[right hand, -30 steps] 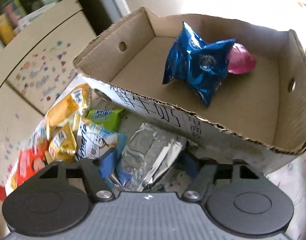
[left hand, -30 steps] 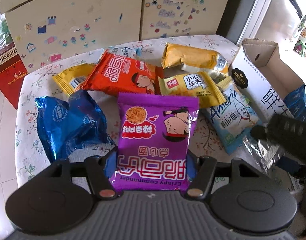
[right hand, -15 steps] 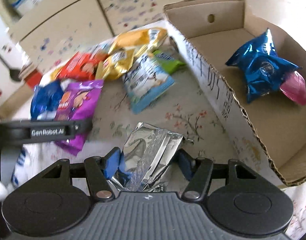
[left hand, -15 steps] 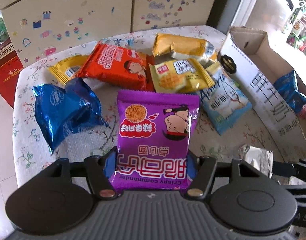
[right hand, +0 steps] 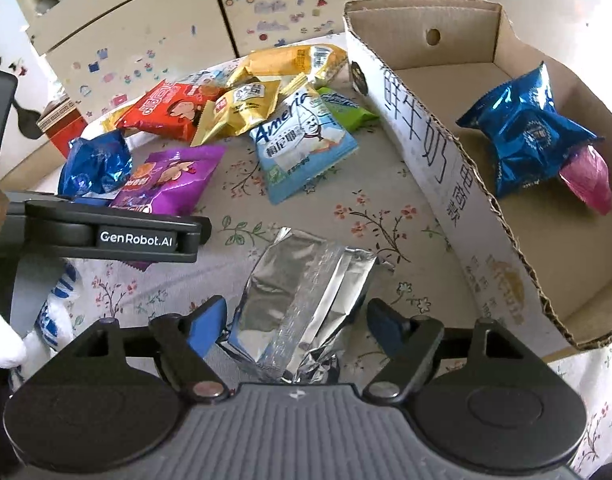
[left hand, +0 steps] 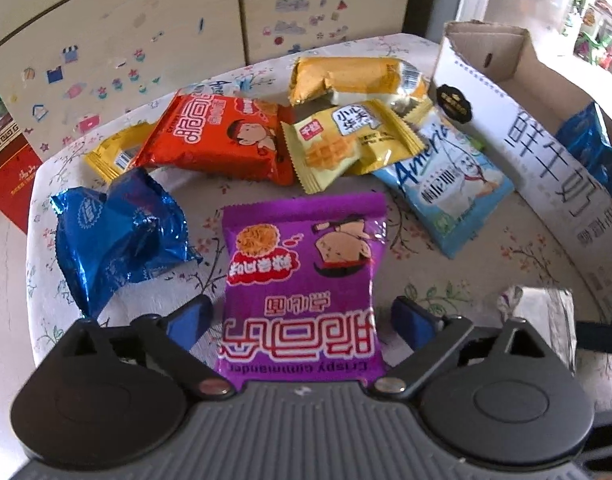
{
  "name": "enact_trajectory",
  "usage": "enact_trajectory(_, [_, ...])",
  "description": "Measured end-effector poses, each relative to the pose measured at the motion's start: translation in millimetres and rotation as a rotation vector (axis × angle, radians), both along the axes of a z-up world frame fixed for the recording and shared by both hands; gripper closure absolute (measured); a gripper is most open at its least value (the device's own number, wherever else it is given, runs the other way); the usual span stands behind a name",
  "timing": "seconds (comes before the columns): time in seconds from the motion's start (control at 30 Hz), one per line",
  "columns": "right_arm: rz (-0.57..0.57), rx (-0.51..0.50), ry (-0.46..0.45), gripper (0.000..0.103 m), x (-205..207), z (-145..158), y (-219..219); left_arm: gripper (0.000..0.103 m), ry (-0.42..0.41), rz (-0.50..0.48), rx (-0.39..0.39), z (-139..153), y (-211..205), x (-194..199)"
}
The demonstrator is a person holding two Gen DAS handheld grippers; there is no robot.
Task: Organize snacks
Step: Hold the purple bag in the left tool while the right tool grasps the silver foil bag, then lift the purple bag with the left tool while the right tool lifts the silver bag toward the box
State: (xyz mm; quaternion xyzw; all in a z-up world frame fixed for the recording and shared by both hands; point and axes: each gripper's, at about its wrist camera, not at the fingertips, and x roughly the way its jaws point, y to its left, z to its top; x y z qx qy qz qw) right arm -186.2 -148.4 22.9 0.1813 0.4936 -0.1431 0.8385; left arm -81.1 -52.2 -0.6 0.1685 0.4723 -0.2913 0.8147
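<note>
A purple noodle-snack packet [left hand: 301,280] lies flat on the flowered tablecloth between the fingers of my left gripper [left hand: 299,316]. Its jaws are opening, with a gap on each side of the packet. A crumpled silver foil packet [right hand: 301,296] lies between the fingers of my right gripper [right hand: 297,322], whose jaws are also opening and stand off the foil. The cardboard box [right hand: 434,168] at the right holds a blue foil packet [right hand: 526,136] and a pink one [right hand: 590,176].
Behind the purple packet lie a blue foil packet [left hand: 117,236], an orange-red one [left hand: 217,140], yellow ones [left hand: 346,140] and a light blue one [left hand: 446,184]. A green packet [right hand: 346,108] rests against the box. The left tool's black finger [right hand: 137,236] crosses the right wrist view.
Both grippers' jaws have spread apart and let go: the left off the purple packet, the right off the silver foil packet. The right wrist view has rolled, so the box now lies at the right.
</note>
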Motion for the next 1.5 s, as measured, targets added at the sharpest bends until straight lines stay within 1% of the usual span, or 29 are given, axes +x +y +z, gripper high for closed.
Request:
enact_trajectory(0.07, [-0.013,0.000,0.003,0.021,0.9,-0.4,-1.8,0.000,0.004,0.010,0.009,-1.6,-1.5,3.3])
enact_trajectory(0.2, [-0.010,-0.005,0.003,0.021,-0.3,-0.7,-2.6,0.000,0.022,0.026,0.013,-1.8,-2.4,8.1])
enact_trajectory(0.3, [0.008,-0.018,0.003,0.023,-0.7,-0.7,-1.5,0.000,0.025,0.021,0.013,-2.4,-2.5,8.3])
enact_trajectory(0.43, [0.027,-0.046,-0.011,0.031,-1.1,0.1,-0.3,0.000,0.016,0.002,0.014,-2.9,-1.1,6.4])
enact_trajectory(0.53, [0.029,-0.046,-0.018,0.033,-1.4,0.4,-2.5,0.003,-0.001,-0.004,0.009,-2.5,-1.1,0.6])
enact_trajectory(0.6, [0.031,-0.050,-0.022,0.034,-1.6,0.7,-3.1,0.013,-0.003,-0.020,-0.002,0.0,-0.6,-3.1])
enact_trajectory(0.63, [0.030,-0.052,-0.025,0.035,-1.9,0.9,-3.6,0.016,-0.007,-0.030,-0.009,1.4,-0.6,-5.4])
enact_trajectory(0.7, [0.024,-0.047,-0.031,0.035,-2.3,0.8,-4.9,0.031,-0.022,-0.052,-0.019,4.2,-0.4,-11.9])
enact_trajectory(0.73, [0.019,-0.045,-0.033,0.035,-2.6,1.0,-5.9,0.034,-0.027,-0.062,-0.023,5.1,-0.1,-14.7])
enact_trajectory(0.87, [-0.008,-0.040,-0.046,0.035,-4.4,2.6,-8.8,0.035,-0.069,-0.099,0.007,6.6,1.4,-27.0])
enact_trajectory(1.0, [-0.019,-0.037,-0.075,0.035,-8.3,9.2,-10.7,0.035,-0.100,-0.111,0.029,11.7,5.8,-37.9])
enact_trajectory(1.17, [-0.001,-0.030,-0.128,0.035,-13.7,22.8,-10.5,0.035,-0.105,-0.074,-0.009,22.2,16.6,-47.6])
enact_trajectory(1.3, [0.025,-0.032,-0.169,0.035,-17.5,33.4,-8.0,0.036,-0.126,-0.064,-0.020,30.8,22.1,-58.5])
enact_trajectory(1.5, [0.057,-0.051,-0.215,0.035,-19.3,48.7,-7.9,0.036,-0.133,-0.036,-0.051,39.0,28.6,-68.7])
